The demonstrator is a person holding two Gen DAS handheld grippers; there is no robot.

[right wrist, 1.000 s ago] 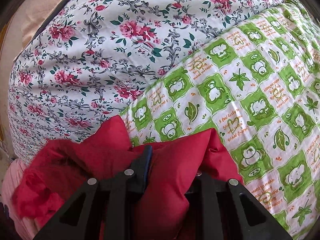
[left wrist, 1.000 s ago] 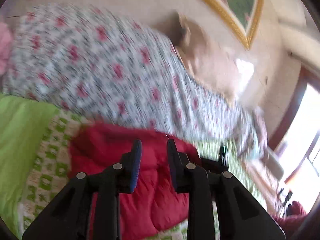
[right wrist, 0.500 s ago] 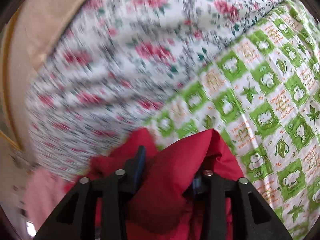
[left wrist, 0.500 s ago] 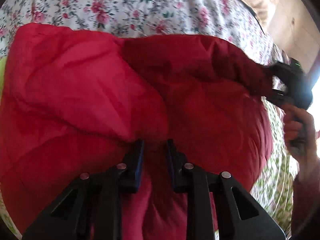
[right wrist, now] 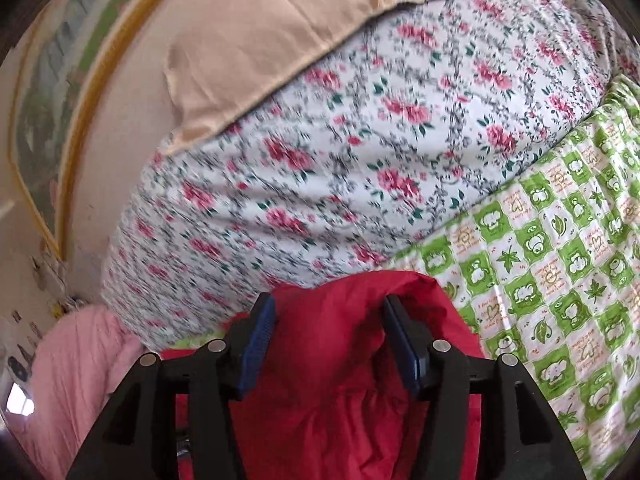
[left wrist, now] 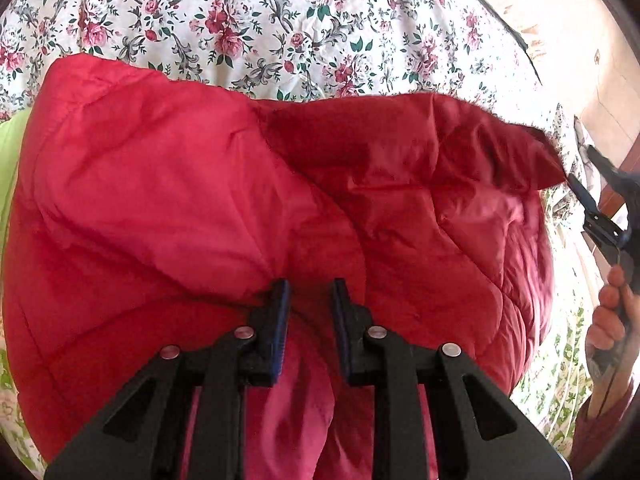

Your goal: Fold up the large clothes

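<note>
The red padded jacket (left wrist: 240,208) lies left-to-right across the green-checked bedsheet (right wrist: 560,264), its near hem pinched in the narrowly parted left gripper (left wrist: 308,300), its right corner between the wider-spread right gripper (right wrist: 328,320).

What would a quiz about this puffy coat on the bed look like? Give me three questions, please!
1. Pick one: the puffy coat is A) blue B) red C) black.
2. True or false: the beige pillow rests on the flowery quilt.
3. Fill in: the sheet has white and ___ squares.
Key: 1 B; 2 true; 3 green.
</note>
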